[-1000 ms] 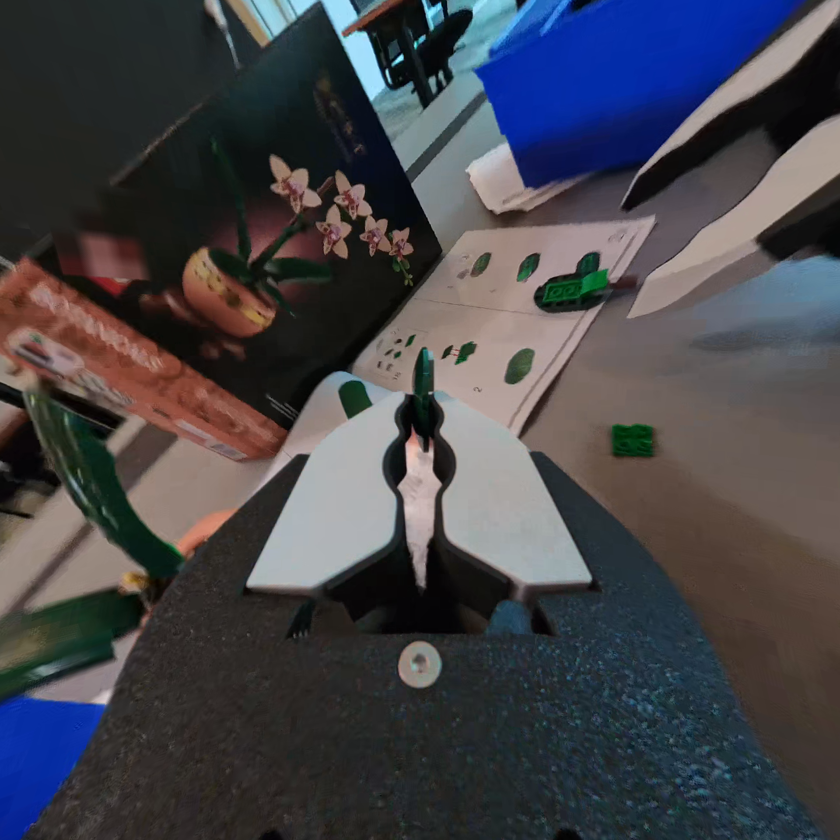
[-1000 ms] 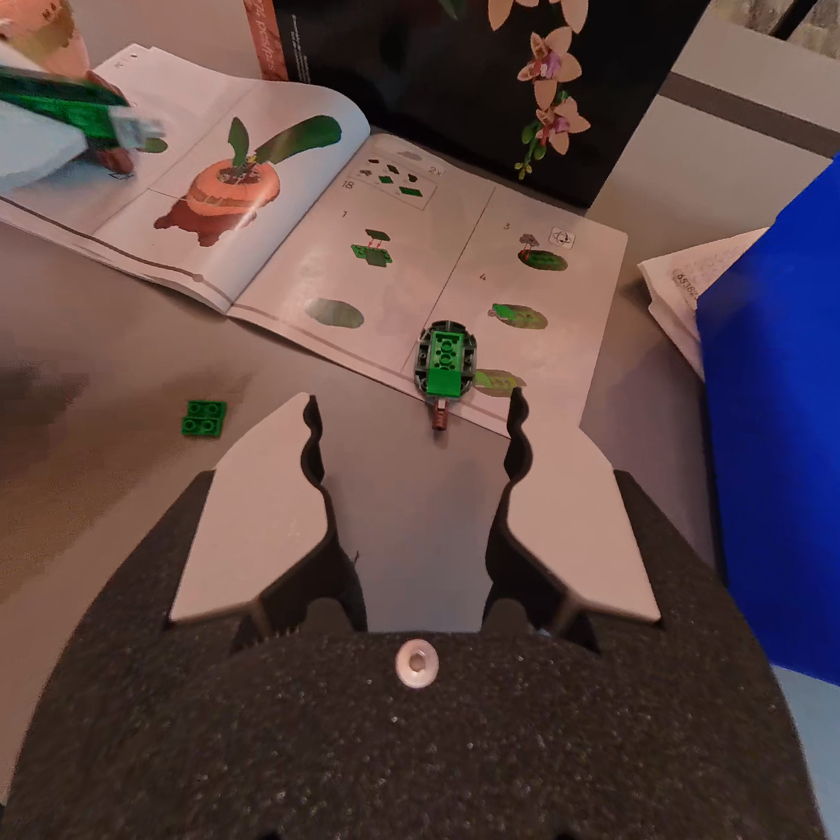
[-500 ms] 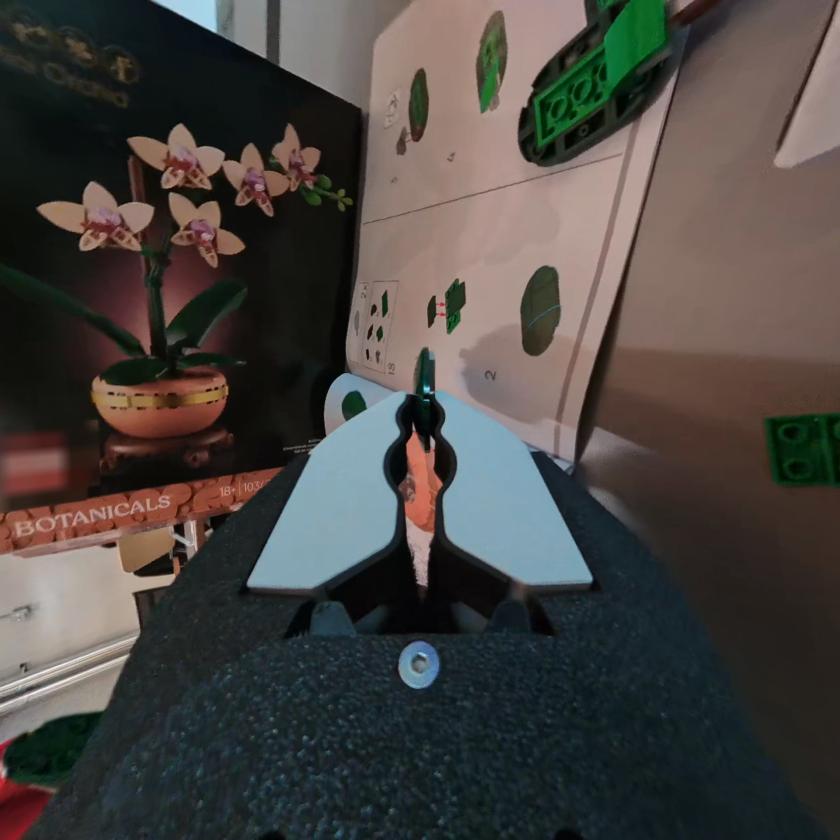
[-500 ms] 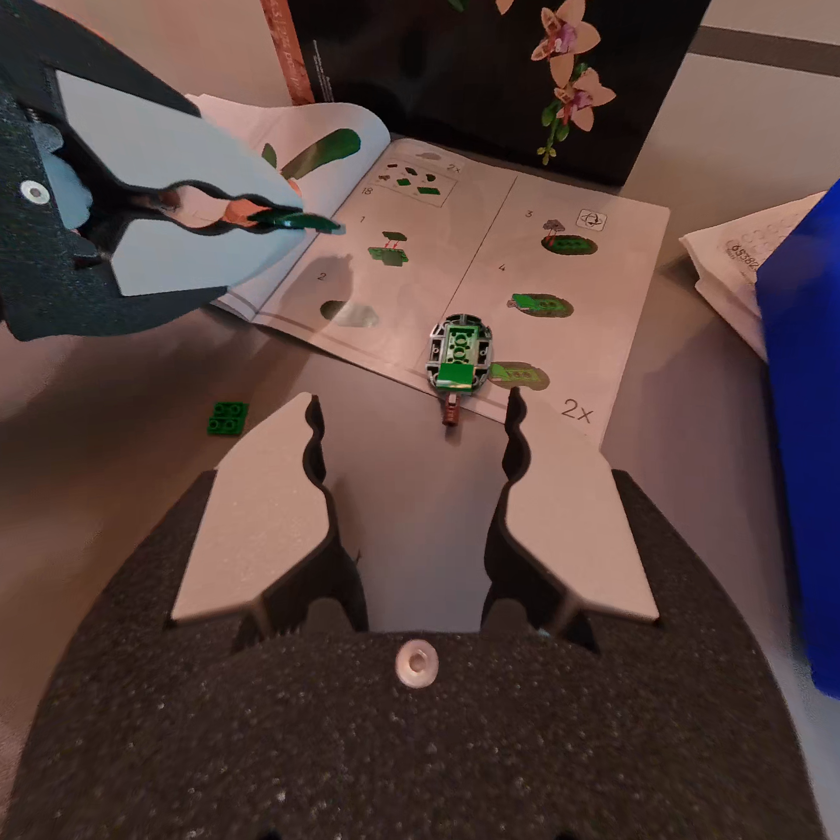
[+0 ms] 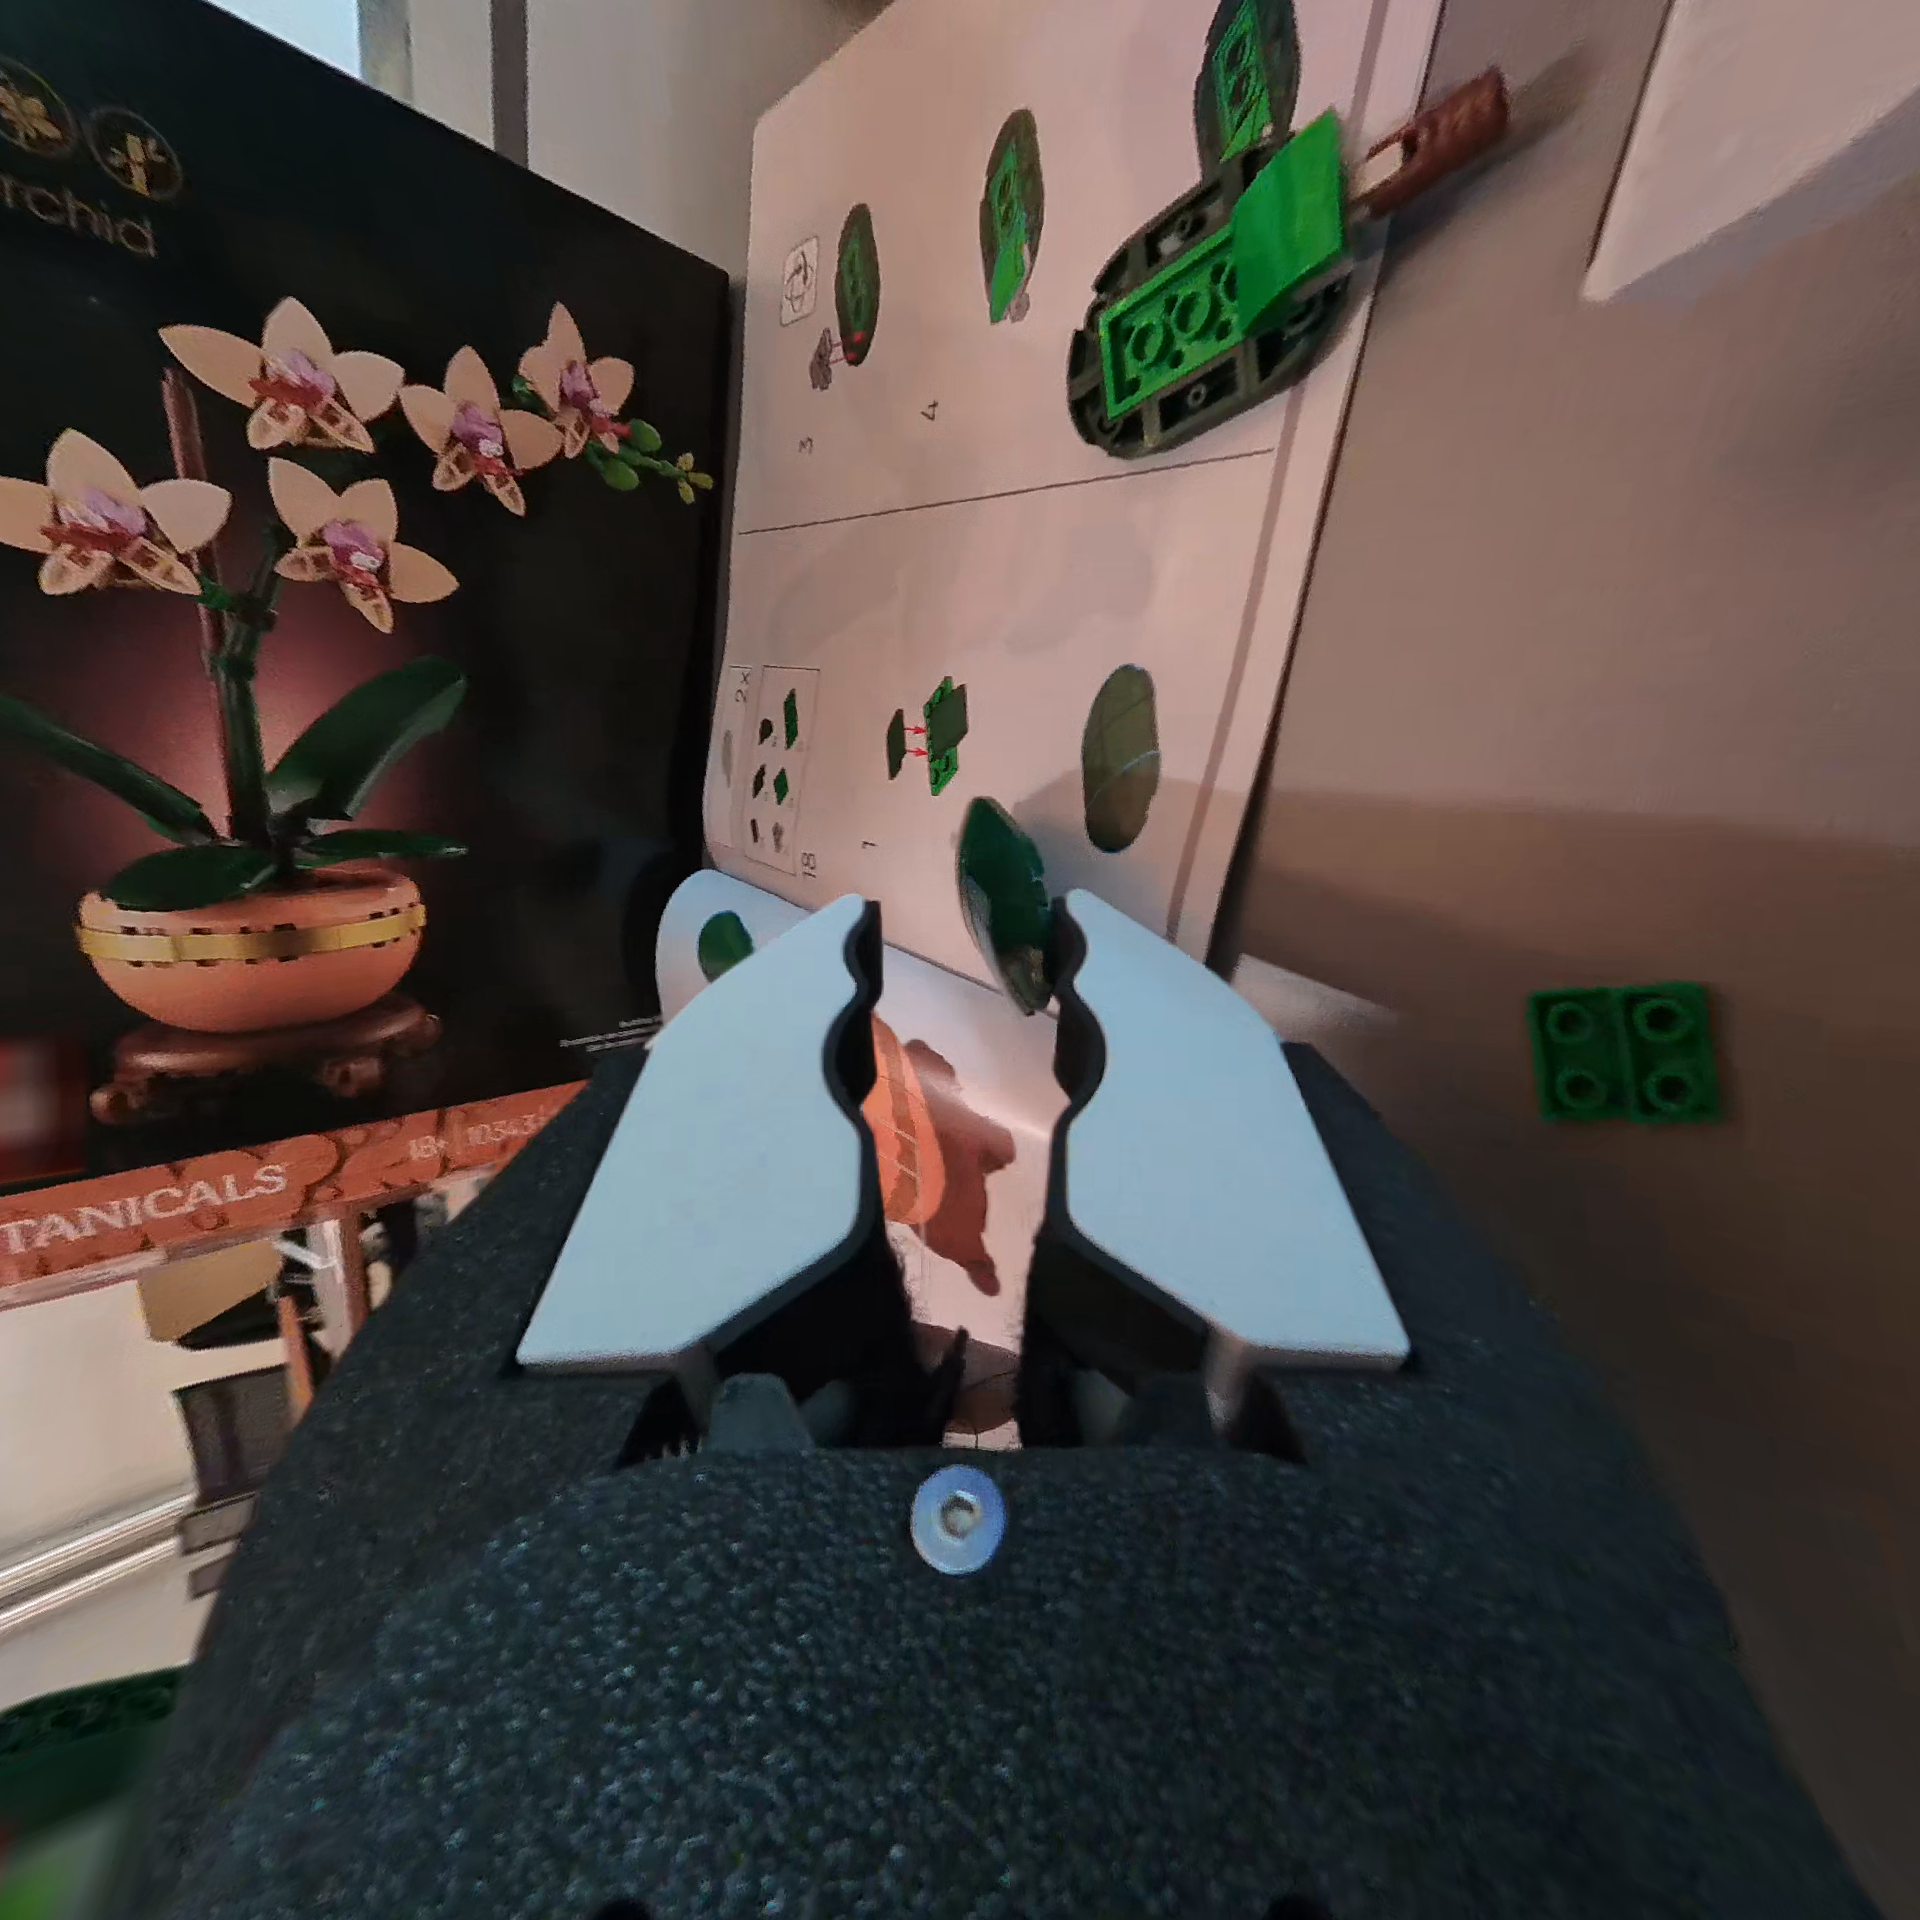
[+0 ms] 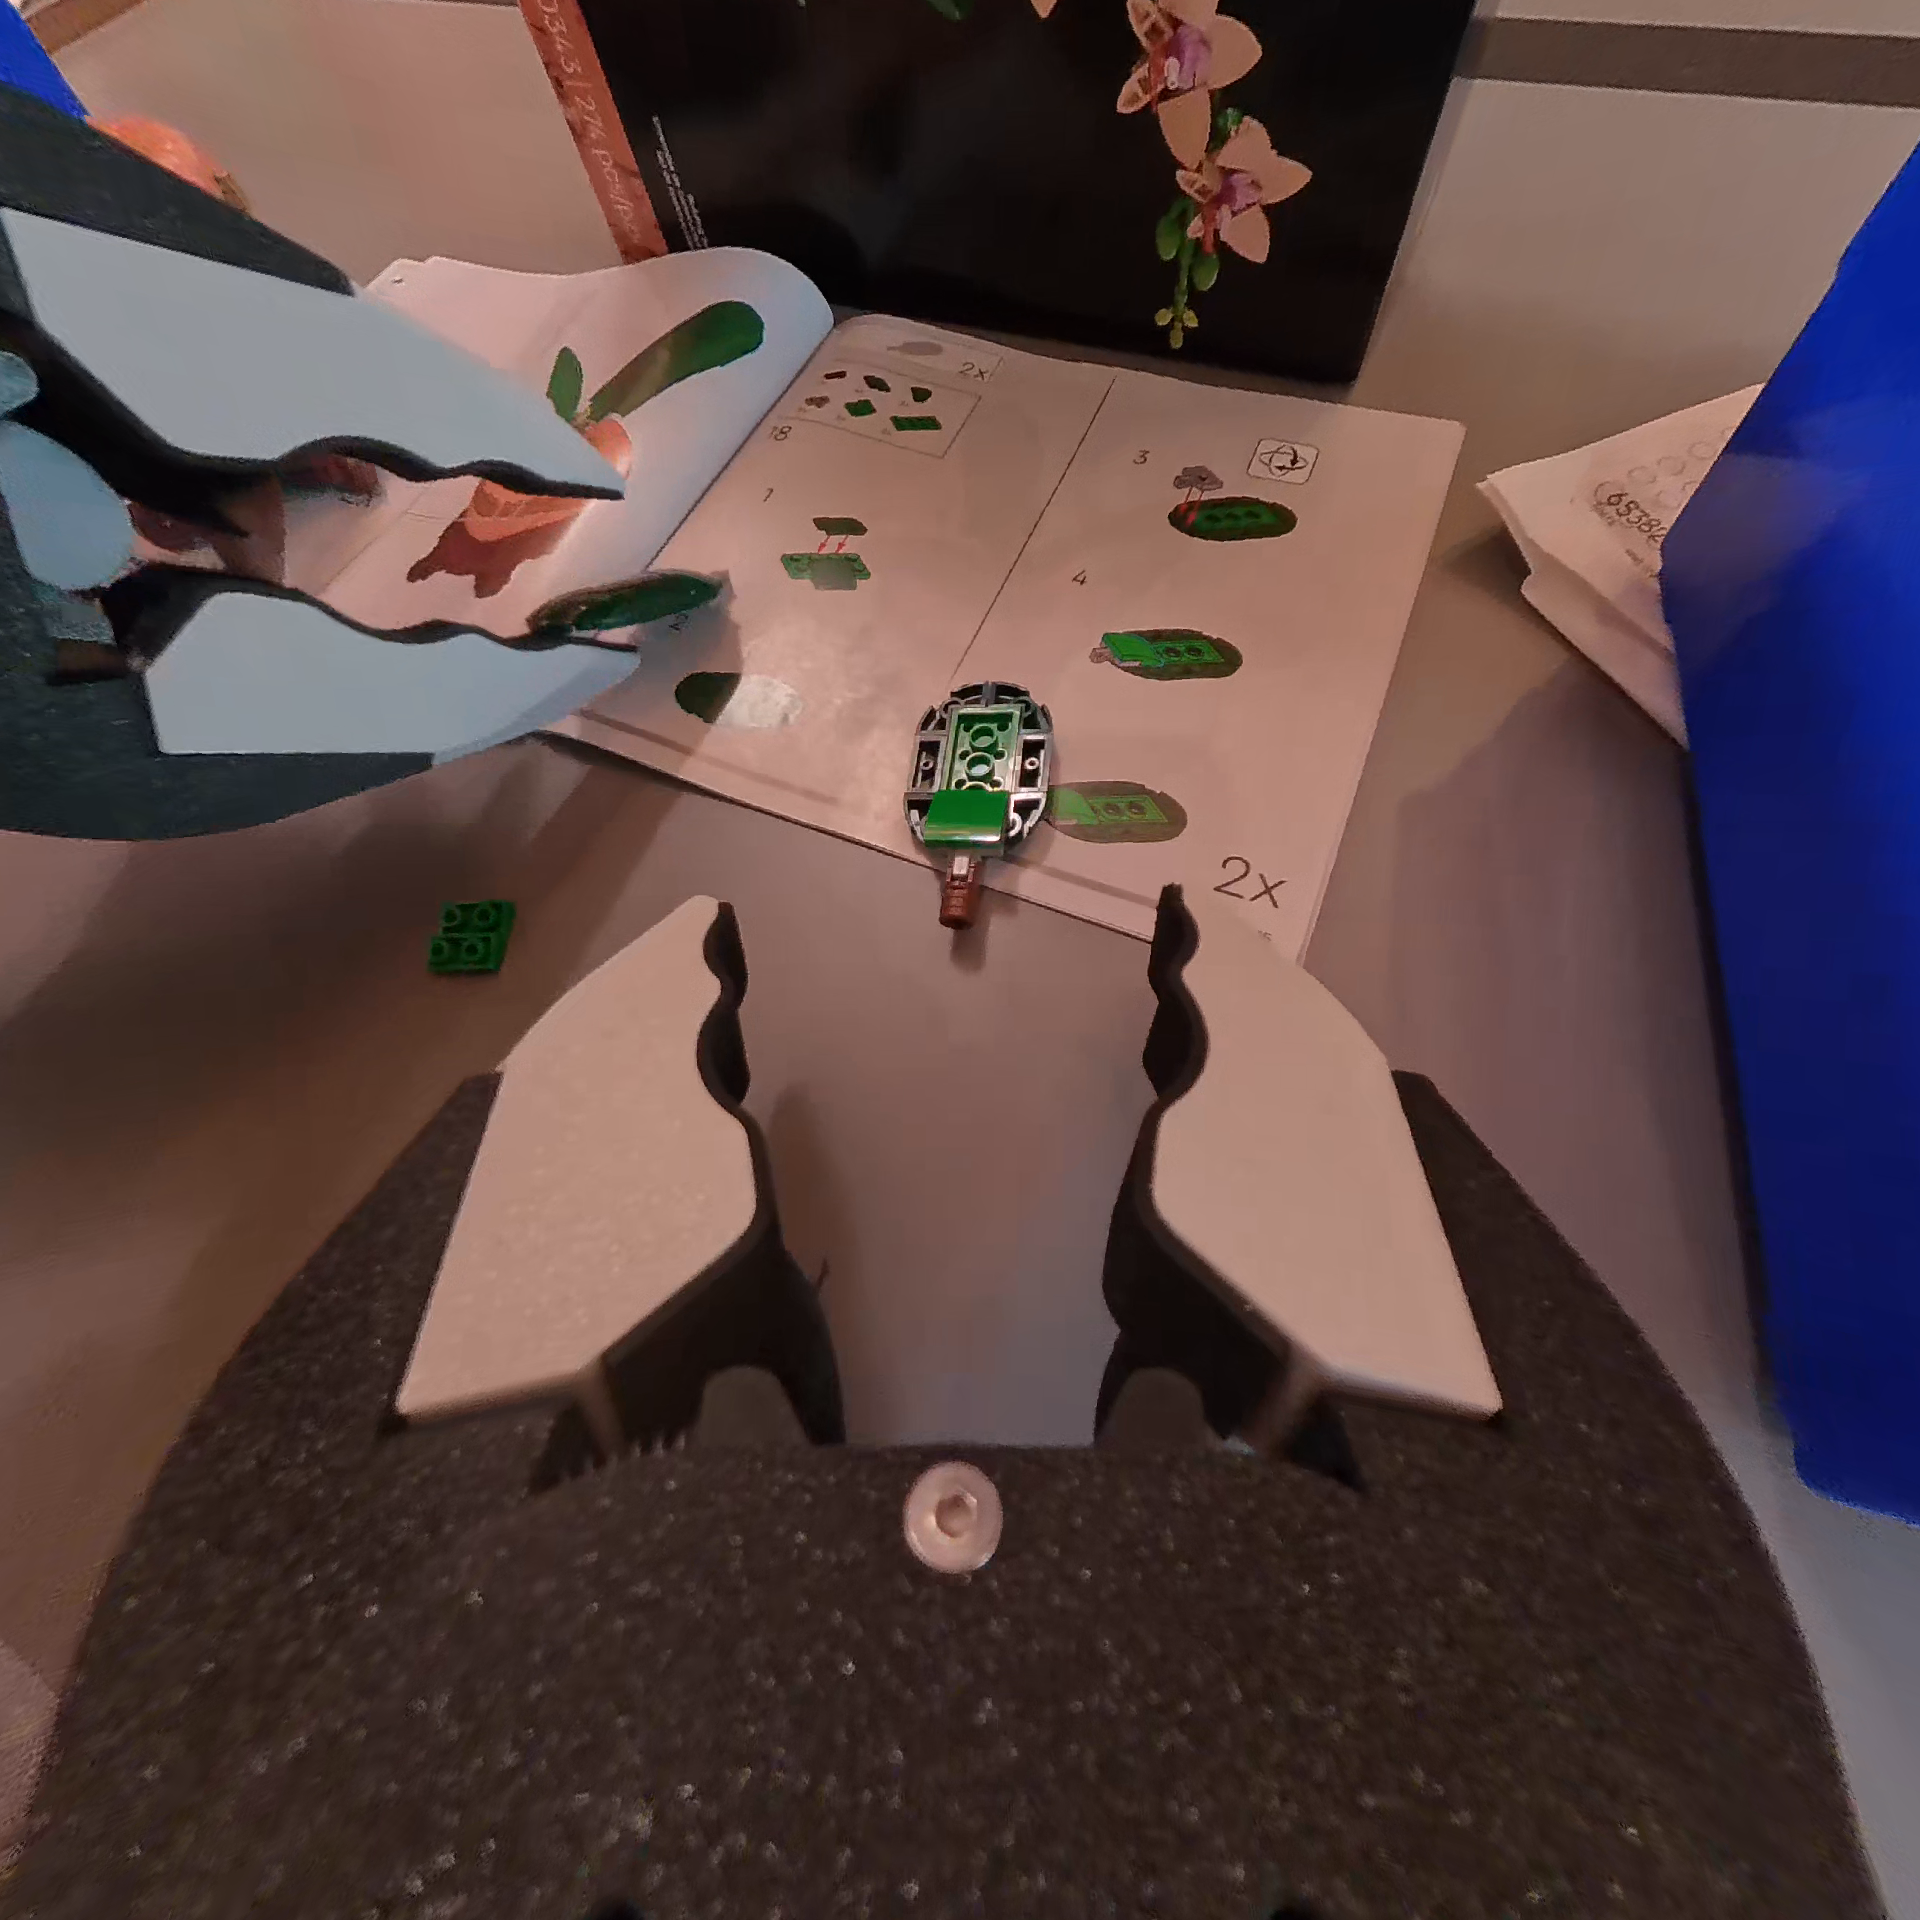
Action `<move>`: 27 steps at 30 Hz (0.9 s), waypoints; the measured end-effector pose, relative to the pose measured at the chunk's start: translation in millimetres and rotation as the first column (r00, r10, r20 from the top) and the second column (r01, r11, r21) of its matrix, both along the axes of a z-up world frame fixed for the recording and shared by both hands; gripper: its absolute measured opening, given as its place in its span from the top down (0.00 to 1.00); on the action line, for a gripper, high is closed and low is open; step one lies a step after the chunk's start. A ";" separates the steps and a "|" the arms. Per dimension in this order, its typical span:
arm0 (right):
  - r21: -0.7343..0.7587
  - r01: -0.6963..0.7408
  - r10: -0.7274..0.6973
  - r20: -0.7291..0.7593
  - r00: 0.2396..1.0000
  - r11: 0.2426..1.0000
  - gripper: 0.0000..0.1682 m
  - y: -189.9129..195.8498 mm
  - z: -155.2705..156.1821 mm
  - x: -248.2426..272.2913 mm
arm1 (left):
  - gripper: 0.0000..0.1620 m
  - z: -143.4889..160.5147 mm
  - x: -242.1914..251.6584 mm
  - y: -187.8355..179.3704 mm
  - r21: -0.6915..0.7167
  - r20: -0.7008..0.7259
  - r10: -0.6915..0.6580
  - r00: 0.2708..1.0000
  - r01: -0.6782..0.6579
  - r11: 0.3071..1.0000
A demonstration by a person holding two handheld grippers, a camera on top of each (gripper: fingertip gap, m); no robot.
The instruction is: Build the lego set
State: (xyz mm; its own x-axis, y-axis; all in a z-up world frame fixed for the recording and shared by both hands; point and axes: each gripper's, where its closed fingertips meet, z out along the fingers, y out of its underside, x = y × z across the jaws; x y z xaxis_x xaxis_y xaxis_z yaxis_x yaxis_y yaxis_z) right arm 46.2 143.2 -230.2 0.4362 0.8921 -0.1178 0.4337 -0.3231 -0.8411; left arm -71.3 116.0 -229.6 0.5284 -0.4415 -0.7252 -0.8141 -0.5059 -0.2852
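Note:
My left gripper (image 5: 968,904) is open over the instruction booklet (image 5: 1049,592). A dark green leaf piece (image 5: 1003,894) leans against its right fingertip, loose between the parted jaws. In the right wrist view the left gripper (image 6: 623,569) shows at the left, with the leaf (image 6: 634,608) resting on its lower fingertip. A leaf assembly with bright green plates and a brown stem (image 6: 977,774) lies on the booklet's (image 6: 1195,582) front edge; it also shows in the left wrist view (image 5: 1210,312). My right gripper (image 6: 943,902) is open and empty just in front of it.
A small green plate (image 6: 471,937) lies on the table left of my right gripper, also in the left wrist view (image 5: 1621,1051). The set's black box (image 6: 987,135) stands behind the booklet. A blue bin (image 6: 1808,727) and loose papers (image 6: 1590,520) are at the right.
My left gripper has swung over the booklet and opened; the dark green leaf it pinched now sits loose against one fingertip. My right gripper stayed open and nearly still.

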 end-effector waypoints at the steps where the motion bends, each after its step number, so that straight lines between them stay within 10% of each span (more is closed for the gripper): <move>1: 0.002 0.001 -0.001 0.003 1.000 1.000 0.55 0.1 -0.5 0.7 | 0.81 -0.6 2.0 -1.8 -0.003 0.022 0.002 1.000 -0.002 1.000; 9: 0.022 0.010 -0.011 0.018 1.000 1.000 0.55 -0.3 1.7 3.3 | 0.75 -12.0 17.2 -14.6 -0.114 0.298 0.062 0.952 -0.029 0.993; 18: 0.057 0.064 -0.065 0.026 0.998 0.996 0.43 2.0 11.2 4.3 | 0.36 10.4 10.0 -25.4 -0.078 0.687 0.239 0.687 -0.257 0.963; 22: 0.091 0.120 -0.123 0.026 0.992 0.989 0.27 4.0 20.3 5.5 | 0.11 28.9 -15.4 -46.3 0.039 0.779 0.282 0.559 -0.492 0.869; 27: 0.153 0.160 -0.169 0.051 0.984 0.975 0.19 0.6 29.6 6.3 | 0.10 60.5 -62.1 -88.5 0.190 0.849 0.257 0.462 -0.719 0.668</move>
